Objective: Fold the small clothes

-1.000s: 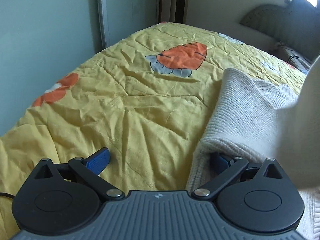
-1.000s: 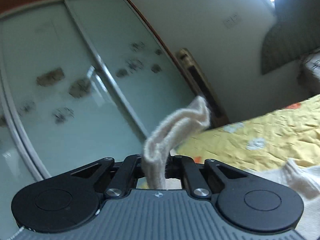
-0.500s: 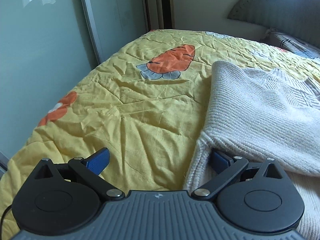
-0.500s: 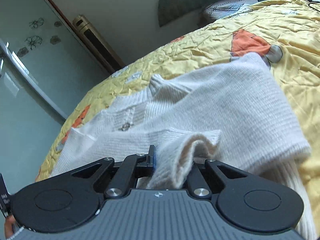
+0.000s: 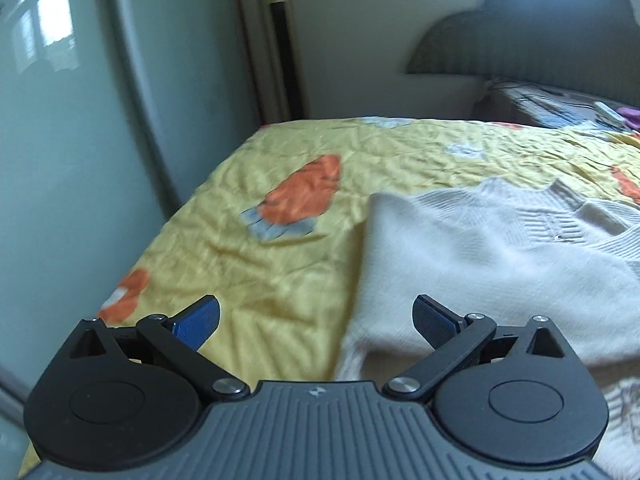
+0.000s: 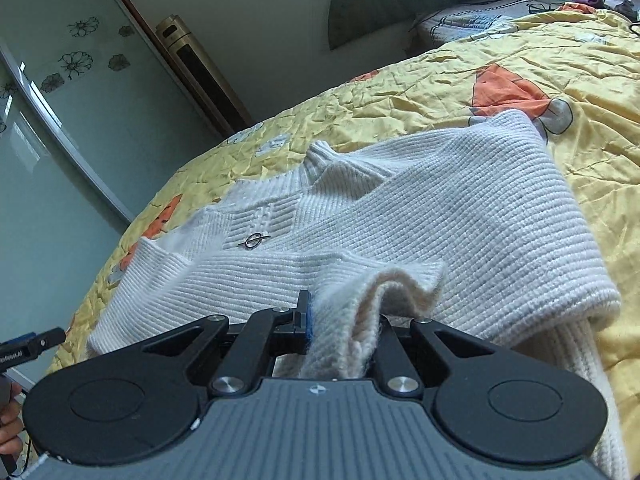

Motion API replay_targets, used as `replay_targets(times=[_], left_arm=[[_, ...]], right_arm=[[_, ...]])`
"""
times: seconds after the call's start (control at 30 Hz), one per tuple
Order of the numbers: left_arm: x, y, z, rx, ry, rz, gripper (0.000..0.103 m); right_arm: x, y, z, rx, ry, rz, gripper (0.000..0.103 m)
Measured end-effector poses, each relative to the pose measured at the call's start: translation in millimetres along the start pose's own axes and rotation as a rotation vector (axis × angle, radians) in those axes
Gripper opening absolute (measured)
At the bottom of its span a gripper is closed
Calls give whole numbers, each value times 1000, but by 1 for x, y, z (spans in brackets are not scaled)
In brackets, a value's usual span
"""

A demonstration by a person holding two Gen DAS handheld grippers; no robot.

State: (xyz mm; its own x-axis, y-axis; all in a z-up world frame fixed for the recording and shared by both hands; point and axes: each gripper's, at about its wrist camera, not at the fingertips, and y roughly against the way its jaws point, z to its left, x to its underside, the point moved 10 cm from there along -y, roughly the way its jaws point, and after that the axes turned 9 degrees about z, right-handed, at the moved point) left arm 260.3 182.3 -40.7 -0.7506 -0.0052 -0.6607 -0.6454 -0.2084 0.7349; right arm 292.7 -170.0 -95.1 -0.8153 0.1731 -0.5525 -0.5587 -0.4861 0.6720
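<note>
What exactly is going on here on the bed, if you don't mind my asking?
A person with a handheld gripper in each hand is folding a cream knit sweater on a yellow carrot-print bedspread. The right gripper is clamped on a ribbed cuff, laid across the sweater's body. The left gripper is open over the sweater's near edge, holding nothing.

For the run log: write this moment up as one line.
step: folding sweater on bedspread | right gripper: shut on sweater cuff | left gripper: open, empty
</note>
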Motion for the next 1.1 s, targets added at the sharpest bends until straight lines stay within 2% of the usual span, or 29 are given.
replay_targets(times=[0.13,0.17,0.23,0.3,0.4,0.57,0.63,0.73,0.8,0.87,1.0,1.1], left_arm=[[-16,-36,-36,3,-63,49,103],[-17,-43,-44,2,-82,48,103],[-19,-52,-52,-46,-111,51,103],[-27,-53,-56,-41,-139,22,103],[-48,-58,-56,80,-133,55,103],[-80,-80,-56,285,-4,240,102],[-85,-85,-61,322,38,286,102],[-87,-88,-83,369,14,306,102],[-86,-95,-95,345,-7,313,102],[-86,-107,-97,272,-10,307,102],[-87,-130,-74,59,14,273,102],[-84,-135,-55,-94,-23,220,102]], right_arm=[[1,4,3,-2,23,-7,12],[0,5,5,0,37,-9,12],[-1,6,8,11,74,-12,12],[-3,8,12,27,119,-14,12],[-2,9,18,50,184,-8,15],[0,7,17,30,188,4,17],[1,5,14,21,182,8,17],[2,2,10,8,190,10,17],[2,3,12,11,226,3,17],[4,5,16,26,287,-11,17],[3,10,30,72,417,-41,17],[-11,12,43,89,482,-81,17]])
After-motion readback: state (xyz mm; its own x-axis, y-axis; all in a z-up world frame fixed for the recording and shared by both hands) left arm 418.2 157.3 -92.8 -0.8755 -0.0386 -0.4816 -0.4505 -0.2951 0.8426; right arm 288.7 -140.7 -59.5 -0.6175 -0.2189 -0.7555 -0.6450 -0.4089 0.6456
